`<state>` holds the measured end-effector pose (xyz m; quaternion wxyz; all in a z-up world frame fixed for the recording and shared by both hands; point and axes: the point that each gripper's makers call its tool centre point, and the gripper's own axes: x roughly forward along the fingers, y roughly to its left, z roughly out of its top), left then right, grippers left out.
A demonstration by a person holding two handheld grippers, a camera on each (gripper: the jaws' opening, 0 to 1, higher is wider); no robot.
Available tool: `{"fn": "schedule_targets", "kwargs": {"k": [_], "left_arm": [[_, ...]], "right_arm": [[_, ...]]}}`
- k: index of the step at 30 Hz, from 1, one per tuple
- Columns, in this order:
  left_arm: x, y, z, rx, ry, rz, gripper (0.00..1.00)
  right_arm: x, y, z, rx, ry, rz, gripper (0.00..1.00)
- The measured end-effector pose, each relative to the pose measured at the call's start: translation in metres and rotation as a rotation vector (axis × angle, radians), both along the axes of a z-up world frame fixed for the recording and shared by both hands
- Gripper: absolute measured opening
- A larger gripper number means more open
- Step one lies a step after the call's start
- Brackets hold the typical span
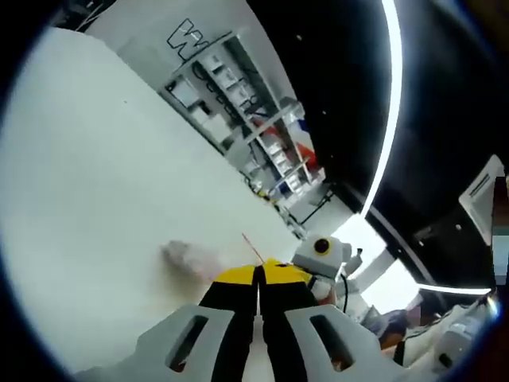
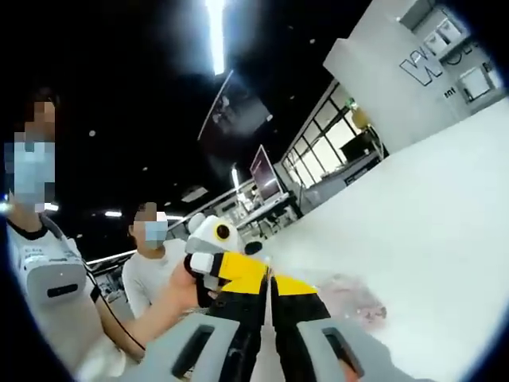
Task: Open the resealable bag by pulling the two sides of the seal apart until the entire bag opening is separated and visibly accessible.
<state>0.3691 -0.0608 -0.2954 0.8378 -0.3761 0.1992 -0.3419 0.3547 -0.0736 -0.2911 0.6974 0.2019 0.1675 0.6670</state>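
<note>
Where the left gripper view begins, the left gripper (image 1: 259, 274) has its yellow-tipped jaws pressed together, seemingly nipping the edge of the resealable bag (image 1: 195, 259), a pale blurred film lying on the white table (image 1: 95, 199) just beyond; whether they truly pinch its seal is hard to make out. In the right gripper view the right gripper (image 2: 270, 285) is likewise clamped shut, the bag (image 2: 354, 301) crumpled just past its tips, contents unreadable. The left gripper (image 2: 213, 243) meets it there. Behind stand two people (image 2: 151, 274), one cut off, and distant shelving (image 1: 246, 103).
</note>
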Motion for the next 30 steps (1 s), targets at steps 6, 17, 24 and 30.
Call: {"fn": "schedule_targets", "kwargs": {"k": [6,17,24,30], "left_arm": [[0.001,0.001,-0.001,0.003,0.001,0.003,0.01],[0.001,0.003,-0.005,0.007,-0.001,0.011,0.02],[-0.001,0.0,-0.014,0.004,0.027,0.007,0.1],[-0.002,-0.002,-0.013,-0.022,0.036,-0.002,0.11]], "right_arm": [[0.0,0.001,-0.001,-0.017,-0.01,0.001,0.0],[0.0,0.002,-0.002,-0.017,0.005,-0.01,0.0],[-0.002,0.002,-0.002,-0.008,0.01,-0.01,0.0],[-0.002,0.001,-0.001,-0.001,0.014,-0.011,0.0]]}}
